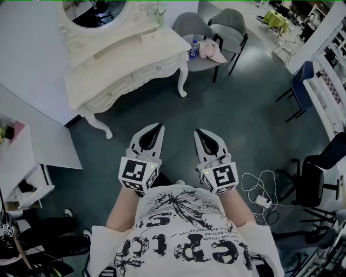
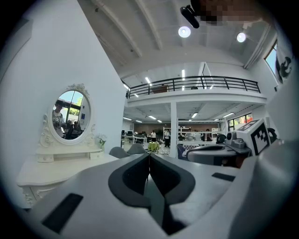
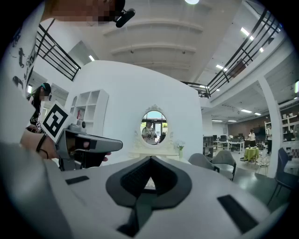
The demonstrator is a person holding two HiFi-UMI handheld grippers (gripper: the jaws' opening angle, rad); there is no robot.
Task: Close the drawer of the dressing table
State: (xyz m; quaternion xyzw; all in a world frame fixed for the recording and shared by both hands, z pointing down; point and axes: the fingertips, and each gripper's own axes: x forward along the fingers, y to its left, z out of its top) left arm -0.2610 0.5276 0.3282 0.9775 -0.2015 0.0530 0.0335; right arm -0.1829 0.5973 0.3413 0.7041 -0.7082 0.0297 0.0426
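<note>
The white dressing table point(image 1: 124, 59) with its oval mirror point(image 1: 94, 13) stands against the wall, up and to the left in the head view. Two drawer fronts point(image 1: 111, 93) sit under its top; I cannot tell from here whether either stands out. My left gripper point(image 1: 157, 130) and right gripper point(image 1: 199, 133) are side by side in front of my body, over the dark floor and well short of the table. Both are shut with nothing between their jaws. The left gripper view has the table point(image 2: 56, 168) at its left. The right gripper view has the mirror point(image 3: 154, 126) straight ahead.
A stool point(image 1: 208, 57) with a bottle and pink cloth stands at the table's right end, with grey chairs point(image 1: 230, 27) behind it. A white shelf unit point(image 1: 27, 162) is on the left. Cables point(image 1: 262, 192) and a black chair point(image 1: 319, 173) are on the right.
</note>
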